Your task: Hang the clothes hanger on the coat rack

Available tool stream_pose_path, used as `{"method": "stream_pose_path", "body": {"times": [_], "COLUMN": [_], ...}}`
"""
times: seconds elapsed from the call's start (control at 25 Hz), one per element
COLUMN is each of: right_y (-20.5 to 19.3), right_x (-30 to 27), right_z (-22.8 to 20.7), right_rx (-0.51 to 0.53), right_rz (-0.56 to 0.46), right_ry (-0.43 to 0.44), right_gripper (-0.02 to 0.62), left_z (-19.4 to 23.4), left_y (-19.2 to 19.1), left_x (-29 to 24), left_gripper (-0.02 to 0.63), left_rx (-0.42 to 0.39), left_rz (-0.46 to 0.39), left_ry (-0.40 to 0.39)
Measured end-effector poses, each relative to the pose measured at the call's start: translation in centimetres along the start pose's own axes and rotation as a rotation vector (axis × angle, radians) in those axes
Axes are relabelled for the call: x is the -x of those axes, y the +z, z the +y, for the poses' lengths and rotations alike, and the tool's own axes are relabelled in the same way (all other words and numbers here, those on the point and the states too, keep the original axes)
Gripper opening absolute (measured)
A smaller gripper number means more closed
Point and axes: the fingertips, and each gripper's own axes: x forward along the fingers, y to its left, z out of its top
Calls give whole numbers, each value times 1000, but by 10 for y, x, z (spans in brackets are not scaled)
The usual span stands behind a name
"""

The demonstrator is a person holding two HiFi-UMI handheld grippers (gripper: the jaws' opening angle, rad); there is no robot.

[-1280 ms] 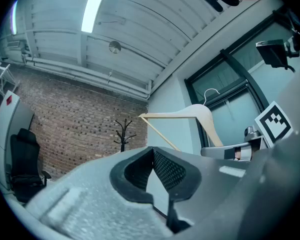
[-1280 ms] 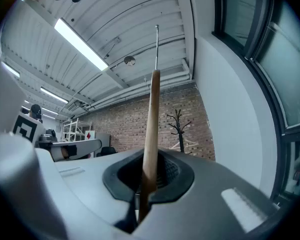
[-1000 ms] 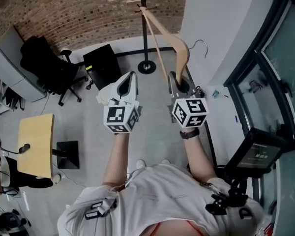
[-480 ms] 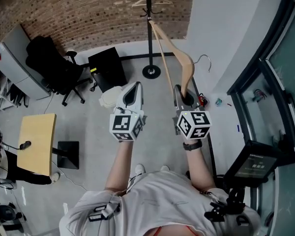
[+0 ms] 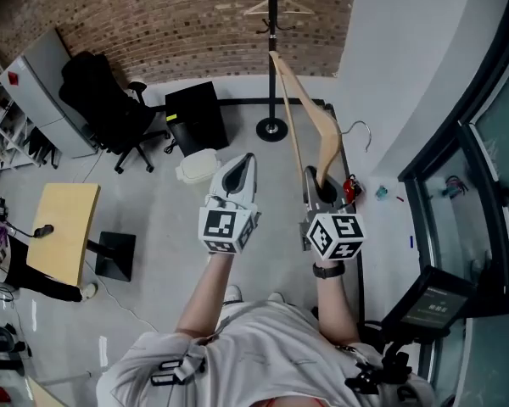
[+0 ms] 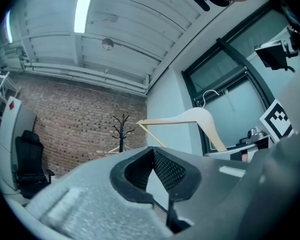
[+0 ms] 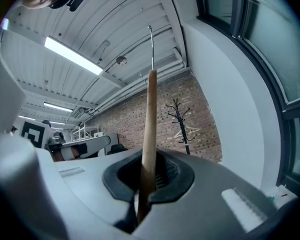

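My right gripper (image 5: pixel 318 190) is shut on the lower end of a pale wooden clothes hanger (image 5: pixel 324 136), which reaches out ahead of it with its metal hook (image 5: pixel 360 129) to the right. In the right gripper view the hanger (image 7: pixel 150 114) stands upright between the pads. The black coat rack (image 5: pixel 272 58) stands ahead by the brick wall and bears another wooden hanger (image 5: pixel 277 8); the held hanger is still short of it. My left gripper (image 5: pixel 240 170) is beside the right one, shut and holding nothing. From the left gripper view the hanger (image 6: pixel 200 121) and the rack (image 6: pixel 121 129) show beyond the jaws.
A black cabinet (image 5: pixel 195 117) and a white tub (image 5: pixel 197 164) sit on the floor to the left of the rack's base (image 5: pixel 272 129). Further left are a black office chair (image 5: pixel 110 113) and a wooden desk (image 5: pixel 64 236). A glass wall (image 5: pixel 483 142) runs along the right.
Both grippers, and the hanger with the right one, have shifted lower and a little rightward in the head view. The right grip on the hanger is unchanged.
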Motion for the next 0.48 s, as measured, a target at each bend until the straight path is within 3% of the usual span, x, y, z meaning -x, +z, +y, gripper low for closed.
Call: {"method": "stream_pose_path", "body": {"times": [0.16, 0.36, 0.48], "right_y": [-12, -26, -33], "right_x": [0, -12, -26], "right_z": [-8, -11, -25], "right_rx": [-49, -31, -21], "right_rz": [18, 48, 66], "right_ry": [58, 55, 17], "right_gripper": [5, 5, 5], "left_z": [6, 12, 20], "left_y": [-16, -24, -35], "left_x": [8, 8, -11], "left_gripper": [0, 0, 1], "left_rx": [-34, -92, -66], "left_rz": [28, 45, 84], "left_ry": [93, 55, 62]}}
